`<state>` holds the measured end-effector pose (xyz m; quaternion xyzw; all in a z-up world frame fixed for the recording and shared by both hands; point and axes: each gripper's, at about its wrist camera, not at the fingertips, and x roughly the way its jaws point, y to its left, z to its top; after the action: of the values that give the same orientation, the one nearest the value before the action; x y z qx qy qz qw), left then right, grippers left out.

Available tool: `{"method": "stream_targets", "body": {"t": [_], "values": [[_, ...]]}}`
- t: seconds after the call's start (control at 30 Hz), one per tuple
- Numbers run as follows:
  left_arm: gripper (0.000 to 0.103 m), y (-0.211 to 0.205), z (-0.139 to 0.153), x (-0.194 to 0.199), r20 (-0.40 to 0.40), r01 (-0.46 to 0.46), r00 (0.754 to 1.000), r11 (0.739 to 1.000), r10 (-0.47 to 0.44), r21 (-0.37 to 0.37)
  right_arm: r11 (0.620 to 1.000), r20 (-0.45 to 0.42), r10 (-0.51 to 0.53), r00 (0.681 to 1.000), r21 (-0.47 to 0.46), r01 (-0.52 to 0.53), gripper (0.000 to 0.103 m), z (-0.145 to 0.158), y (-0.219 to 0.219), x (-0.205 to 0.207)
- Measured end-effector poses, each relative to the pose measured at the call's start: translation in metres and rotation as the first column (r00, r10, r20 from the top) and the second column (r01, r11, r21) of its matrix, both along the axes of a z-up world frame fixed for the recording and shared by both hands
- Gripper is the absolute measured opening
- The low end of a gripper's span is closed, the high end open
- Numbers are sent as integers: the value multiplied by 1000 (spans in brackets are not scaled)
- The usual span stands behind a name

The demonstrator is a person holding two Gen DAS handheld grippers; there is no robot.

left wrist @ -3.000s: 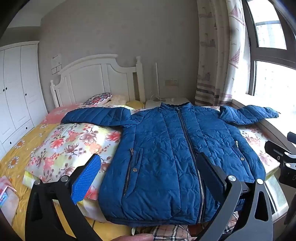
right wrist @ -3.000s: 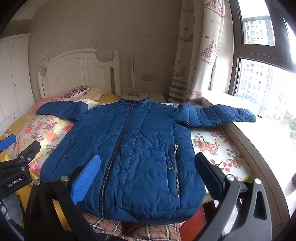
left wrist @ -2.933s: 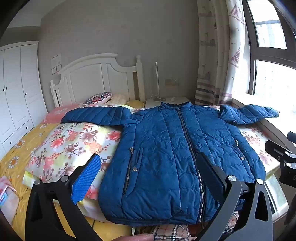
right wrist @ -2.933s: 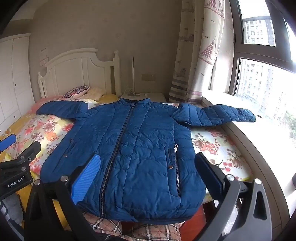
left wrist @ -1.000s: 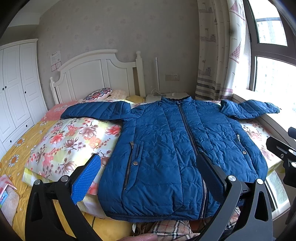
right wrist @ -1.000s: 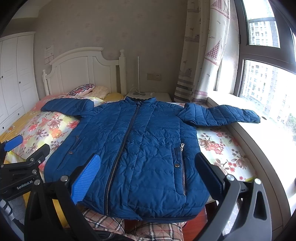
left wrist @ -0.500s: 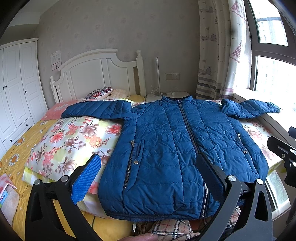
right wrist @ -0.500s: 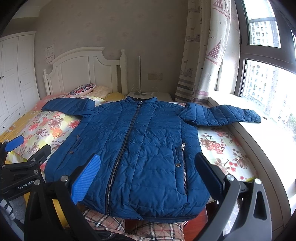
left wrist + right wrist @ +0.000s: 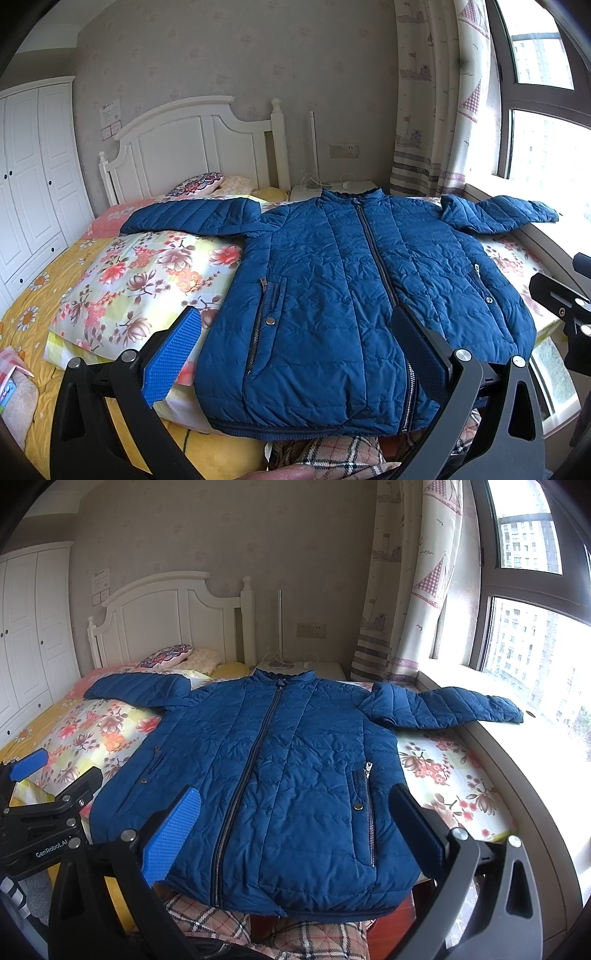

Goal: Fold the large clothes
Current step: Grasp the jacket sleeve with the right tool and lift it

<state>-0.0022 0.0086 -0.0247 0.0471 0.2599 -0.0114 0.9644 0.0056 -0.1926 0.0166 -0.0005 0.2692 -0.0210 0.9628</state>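
A blue quilted jacket (image 9: 332, 288) lies flat and zipped on the bed, front up, collar toward the headboard, both sleeves spread sideways. It also shows in the right wrist view (image 9: 280, 775). Its right sleeve (image 9: 443, 705) reaches onto the window sill; its left sleeve (image 9: 192, 218) lies across the floral bedding. My left gripper (image 9: 295, 354) is open and empty, held above the jacket's hem. My right gripper (image 9: 295, 830) is open and empty, also above the hem. Neither touches the jacket.
The bed has a floral quilt (image 9: 140, 277) and a white headboard (image 9: 192, 147). A white wardrobe (image 9: 33, 177) stands at left. A window sill (image 9: 535, 768) and curtain (image 9: 402, 590) are at right. A nightstand (image 9: 303, 666) sits behind the collar. Plaid fabric (image 9: 221, 926) lies below the hem.
Both grippers have moved slightly nearer to the bed and a little higher, so the jacket sits a bit lower in view. The jacket has not moved. Both grippers stay open.
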Motion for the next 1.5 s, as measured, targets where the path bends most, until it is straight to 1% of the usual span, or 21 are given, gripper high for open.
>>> {"method": "stream_targets", "body": {"t": [0.27, 0.37, 0.47, 0.53, 0.63, 0.7, 0.8, 0.87, 0.9, 0.97, 1.0, 1.03, 1.13, 1.23, 1.27, 1.33, 1.37, 1.4, 1.43, 1.47, 1.5], "values": [[99, -10, -16, 31, -54, 3, 999, 1000, -2, 22, 1000, -55, 11, 998, -3, -11, 101, -20, -5, 22], [99, -21, -20, 60, -71, 14, 997, 999, -11, 36, 1000, -61, 6, 998, -5, -6, 101, -26, -11, 36], [99, -32, -29, 107, -130, 22, 991, 999, -18, 35, 1000, -68, -7, 998, -3, 7, 101, -30, -21, 58], [99, -36, -38, 151, -192, 30, 981, 999, -24, 27, 999, -79, -36, 996, 6, 36, 101, -31, -33, 79], [99, -38, -55, 206, -235, 14, 972, 998, 1, 60, 995, -89, -99, 991, 0, 100, 101, -36, -56, 111], [99, -37, -70, 244, -274, -6, 961, 996, 30, 88, 989, -112, -150, 982, -8, 150, 101, -44, -77, 136], [98, -30, -89, 287, -313, 14, 950, 998, 9, 69, 971, -173, -235, 957, -5, 237, 101, -63, -120, 179], [99, -26, -99, 302, -317, 38, 948, 998, -19, 53, 958, -188, -277, 942, 25, 287, 100, -70, -151, 200], [99, -23, -106, 310, -325, 51, 945, 998, -35, 43, 945, -191, -303, 934, 68, 321, 100, -73, -175, 211], [99, -21, -120, 320, -366, 62, 929, 998, -50, 20, 915, -186, -351, 918, 140, 379, 100, -78, -216, 225], [99, -16, -128, 327, -397, 60, 915, 998, -64, -22, 899, -186, -376, 908, 165, 406, 100, -80, -234, 230], [99, -12, -128, 328, -396, 53, 915, 997, -71, -57, 875, -188, -410, 892, 195, 443, 100, -83, -257, 239], [99, -15, -129, 327, -396, 53, 916, 998, -63, -36, 810, -215, -439, 873, 325, 487, 100, -94, -315, 266], [99, -17, -130, 331, -405, 40, 913, 999, -50, -34, 757, -231, -462, 856, 401, 516, 98, -103, -348, 288], [99, -17, -130, 334, -410, 35, 911, 999, -47, -36, 741, -241, -479, 844, 405, 536, 96, -107, -358, 297], [99, -17, -129, 336, -418, 29, 908, 999, -42, -37, 715, -257, -508, 822, 406, 569, 86, -112, -369, 311], [99, -17, -129, 336, -417, 28, 908, 999, -41, -36, 708, -252, -516, 819, 412, 573, 75, -113, -372, 318], [99, -17, -130, 336, -415, 29, 909, 999, -41, -35, 706, -248, -525, 814, 407, 580, 58, -112, -373, 322], [99, -17, -130, 336, -414, 30, 909, 999, -42, -37, 715, -225, -544, 808, 380, 587, 44, -107, -369, 327], [99, -17, -130, 336, -413, 30, 910, 999, -42, -37, 740, -188, -539, 821, 358, 569, 20, -100, -362, 331], [99, -17, -130, 336, -411, 29, 911, 999, -41, -35, 794, -118, -502, 857, 330, 510, 13, -86, -345, 336]]}}
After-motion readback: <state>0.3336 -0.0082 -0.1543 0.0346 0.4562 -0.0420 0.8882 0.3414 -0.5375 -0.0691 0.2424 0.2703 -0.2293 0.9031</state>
